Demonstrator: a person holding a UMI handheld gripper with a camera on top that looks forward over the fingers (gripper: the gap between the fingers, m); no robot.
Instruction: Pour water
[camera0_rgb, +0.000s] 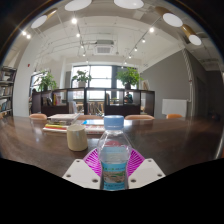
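Water bottle stands upright between my fingers, long axis vertical, blue cap pointing up. Clear plastic, pale label band around the middle. Its base is cut off from my view, so I cannot tell whether it rests on the desk or hangs in the grip. I can't make out a water level through the plastic.

Gripper: the two fingers sit close against the bottle's sides, the pink pads showing just behind and beside its lower body. They look pinched on the bottle; I see no gap at either side.

Just beyond the bottle and slightly left, a pale cup stands upright on the dark wooden desk, apart from the bottle. I see only its side wall and cannot see what it holds.

Farther back on the desk: a low stack of flat things, maybe books or trays, too small to name. Round stool tops at the far edge. Beyond that, potted plants on a partition, windows behind, ceiling lamps overhead, and shelves at far left
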